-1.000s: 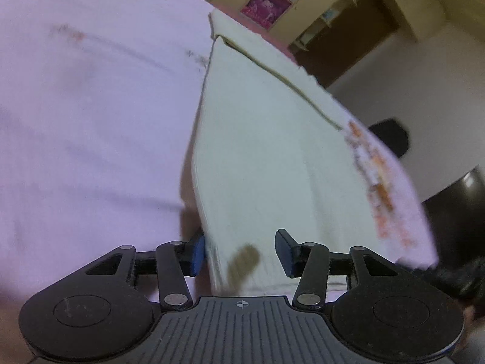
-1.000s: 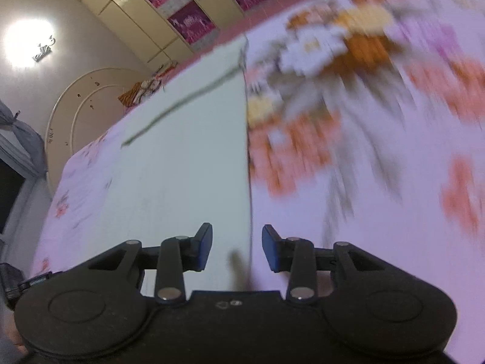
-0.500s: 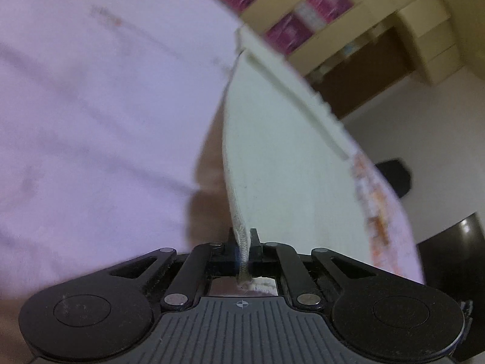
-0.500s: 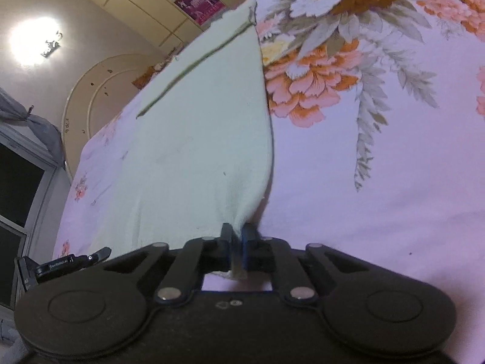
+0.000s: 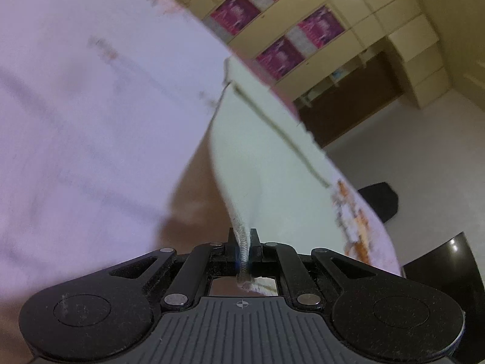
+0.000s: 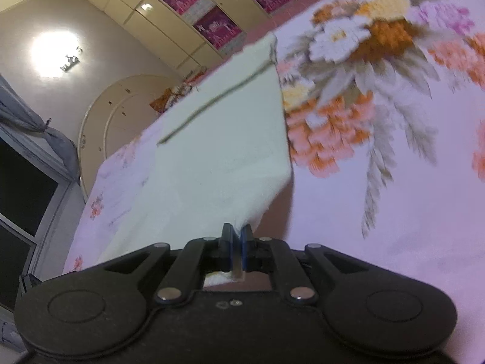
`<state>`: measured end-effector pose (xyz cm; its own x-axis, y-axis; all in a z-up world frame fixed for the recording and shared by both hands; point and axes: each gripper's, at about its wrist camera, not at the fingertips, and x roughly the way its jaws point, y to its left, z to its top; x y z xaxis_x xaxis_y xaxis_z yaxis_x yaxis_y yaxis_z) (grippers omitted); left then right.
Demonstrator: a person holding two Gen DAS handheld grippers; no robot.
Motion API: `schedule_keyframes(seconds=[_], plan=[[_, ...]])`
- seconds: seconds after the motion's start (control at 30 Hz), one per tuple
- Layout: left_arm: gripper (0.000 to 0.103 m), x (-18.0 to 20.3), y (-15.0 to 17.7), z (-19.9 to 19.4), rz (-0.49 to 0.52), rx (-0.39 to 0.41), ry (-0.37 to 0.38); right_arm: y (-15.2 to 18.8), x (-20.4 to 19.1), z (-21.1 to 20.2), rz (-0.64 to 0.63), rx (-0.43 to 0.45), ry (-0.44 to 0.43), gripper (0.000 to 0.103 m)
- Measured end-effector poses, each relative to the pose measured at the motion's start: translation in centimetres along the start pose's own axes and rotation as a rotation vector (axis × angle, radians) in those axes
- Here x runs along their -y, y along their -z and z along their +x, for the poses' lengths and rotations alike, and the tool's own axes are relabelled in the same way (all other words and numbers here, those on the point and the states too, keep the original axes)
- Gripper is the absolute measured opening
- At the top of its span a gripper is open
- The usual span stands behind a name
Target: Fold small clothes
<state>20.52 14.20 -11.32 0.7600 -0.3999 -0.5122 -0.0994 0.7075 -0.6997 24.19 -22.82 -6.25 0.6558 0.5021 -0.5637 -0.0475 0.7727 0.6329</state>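
Left wrist view shows the black two-finger left gripper (image 5: pixel 243 244) with its jaws closed tight on a near corner of a pale cream folded cotton cloth (image 5: pixel 257 154). The pinched hem runs back between the pads and a short bit of it pokes out behind them. From that corner the cloth rises off the pink-lilac floral bedsheet (image 5: pixel 91 106), leaving a shadowed gap beneath its near edge, while its far part lies flat on the bed. A thin dark seam line crosses the cloth near its far end. Beyond the bed stand beige cupboard doors with magenta picture panels (image 5: pixel 272 30).

Right wrist view shows the black two-finger right gripper (image 6: pixel 237 242) likewise clamped, its blue-lined pads pressed on the other near corner of the same cloth (image 6: pixel 224 139), a sliver of fabric showing behind them. The cloth lifts from this corner too and spreads away toward the headboard side, its right edge lying beside the large orange-and-white flower print on the sheet (image 6: pixel 348 75). A bright round wall lamp (image 6: pixel 54 54) glows on the left, above a dark window (image 6: pixel 21 200). Both views are somewhat blurred.
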Motion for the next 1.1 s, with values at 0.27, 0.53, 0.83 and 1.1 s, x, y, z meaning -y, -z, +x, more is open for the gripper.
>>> schedule_keyframes(seconds=[0.27,0.53,0.83,1.1], plan=[[0.004,3.5,-7.5,3.6,0.044,0.050,0.071,-6.6,-3.1,1.4,-0.073,0.078,0.050,0.006],[0.004,5.7,-18.3,11.9,0.066,0.085,0.062,-16.9,-5.4,6.2,-0.115,0.140,0.090,0.006],[0.004,5.5,-26.2,23.6,0.114,0.024,0.024,-26.1,-2.7,16.3,-0.011,0.108,0.096,0.006],[0.004,3.3,-28.1,31.6,0.120,-0.043,-0.007,-29.7,2.1,24.5,0.109,0.034,0.133,0.007]])
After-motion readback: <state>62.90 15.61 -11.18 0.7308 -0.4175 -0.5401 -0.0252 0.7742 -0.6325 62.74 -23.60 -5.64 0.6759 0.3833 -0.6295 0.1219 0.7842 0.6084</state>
